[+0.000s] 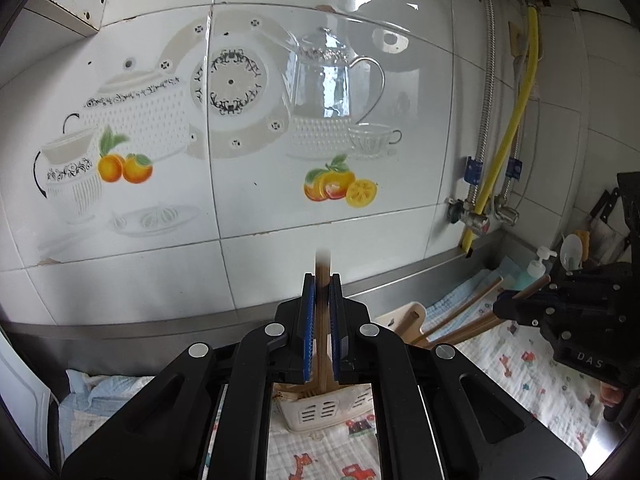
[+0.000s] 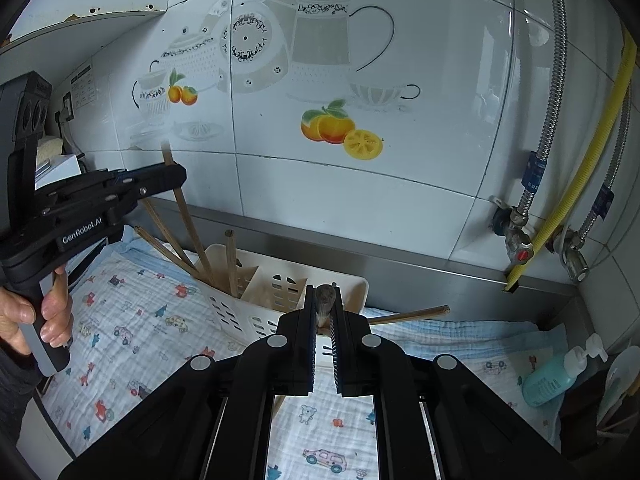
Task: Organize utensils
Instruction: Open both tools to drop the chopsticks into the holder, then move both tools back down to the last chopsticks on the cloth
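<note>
Over the counter, along my left tongs (image 1: 322,280), the jaws are clamped on a wooden chopstick (image 1: 321,266) that stands upright between the blue pads, its upper end blurred against the tiled wall (image 1: 240,216). Its lower part runs down toward the white slotted utensil holder (image 1: 320,412) that sits on the printed cloth (image 1: 520,364) below. To the right of this view more chopsticks (image 1: 460,320) lean out of the holder, and my right tongs (image 1: 508,304) show there gripping a wooden stick of their own. Along my right tongs (image 2: 324,292), the jaws are closed on the end of a wooden utensil (image 2: 325,298), seen end-on, so I cannot tell which kind it is. Just beyond them lies the white holder (image 2: 280,284) with several chopsticks (image 2: 188,256) leaning out to the left, and another stick (image 2: 408,314) lies on the cloth (image 2: 132,344) to its right. At the left edge my left hand (image 2: 28,320) grips the left tongs (image 2: 176,172), which pinch a chopstick (image 2: 182,200) slanting down into the holder. A teal soap bottle (image 2: 556,376) lies at the far right.
</note>
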A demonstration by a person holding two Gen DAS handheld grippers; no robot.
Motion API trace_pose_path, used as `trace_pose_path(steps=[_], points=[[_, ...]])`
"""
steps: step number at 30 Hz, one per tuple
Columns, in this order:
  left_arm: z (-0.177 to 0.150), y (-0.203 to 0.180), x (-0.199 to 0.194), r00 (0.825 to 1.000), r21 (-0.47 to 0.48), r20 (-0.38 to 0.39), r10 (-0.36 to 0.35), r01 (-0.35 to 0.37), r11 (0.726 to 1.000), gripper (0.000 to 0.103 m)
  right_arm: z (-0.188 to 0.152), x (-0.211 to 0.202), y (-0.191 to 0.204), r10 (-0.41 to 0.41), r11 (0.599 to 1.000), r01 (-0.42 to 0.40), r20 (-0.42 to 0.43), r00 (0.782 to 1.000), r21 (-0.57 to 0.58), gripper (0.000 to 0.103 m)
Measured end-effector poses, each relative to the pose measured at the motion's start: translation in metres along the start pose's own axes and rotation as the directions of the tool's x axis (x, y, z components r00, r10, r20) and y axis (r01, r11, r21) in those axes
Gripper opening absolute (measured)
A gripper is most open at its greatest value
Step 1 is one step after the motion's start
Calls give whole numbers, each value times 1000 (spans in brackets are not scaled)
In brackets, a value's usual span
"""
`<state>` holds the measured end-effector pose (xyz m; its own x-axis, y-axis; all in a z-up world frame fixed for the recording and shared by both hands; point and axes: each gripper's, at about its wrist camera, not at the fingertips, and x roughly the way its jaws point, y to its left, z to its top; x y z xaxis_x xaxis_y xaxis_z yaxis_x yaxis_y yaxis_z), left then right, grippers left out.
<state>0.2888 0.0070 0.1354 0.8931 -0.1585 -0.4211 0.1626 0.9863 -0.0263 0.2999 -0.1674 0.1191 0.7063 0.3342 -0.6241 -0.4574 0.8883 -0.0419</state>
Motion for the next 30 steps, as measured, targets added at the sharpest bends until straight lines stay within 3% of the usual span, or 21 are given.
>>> trace_pose_path(steps=[6, 8, 11, 19, 21, 25, 29, 30], points=[[-1, -1, -4, 1000, -1, 3, -4, 4, 1000, 8, 0, -3, -1, -7, 1000, 7, 18, 1000, 6, 7], [0, -2, -8, 1000, -3, 7, -11, 11, 1000, 9, 0, -8, -2, -10, 1000, 10, 32, 999, 10, 12], [-1, -3, -17, 1000, 0, 23, -5, 5, 1000, 28, -2, -19, -2, -24, 1000, 23, 63, 998, 13, 21], [-18, -12, -52, 999, 19, 45, -5, 4, 1000, 48, -27, -55, 11, -22, 1000, 19, 126, 992, 25, 29], [-26, -13, -60, 999, 21, 41, -5, 4, 1000, 50, -41, -59, 18, -18, 1000, 16, 120, 993, 22, 29], [-51, -11, -75, 1000, 0, 26, 4, -4, 1000, 68, -77, -61, 34, -25, 1000, 23, 97, 995, 15, 29], [-82, -4, -89, 1000, -36, 14, 22, -21, 999, 78, -118, -53, 53, -33, 999, 33, 55, 998, 10, 29], [-90, -1, -93, 1000, -58, 12, 28, -27, 998, 87, -127, -50, 56, -34, 999, 34, 43, 998, 11, 29]])
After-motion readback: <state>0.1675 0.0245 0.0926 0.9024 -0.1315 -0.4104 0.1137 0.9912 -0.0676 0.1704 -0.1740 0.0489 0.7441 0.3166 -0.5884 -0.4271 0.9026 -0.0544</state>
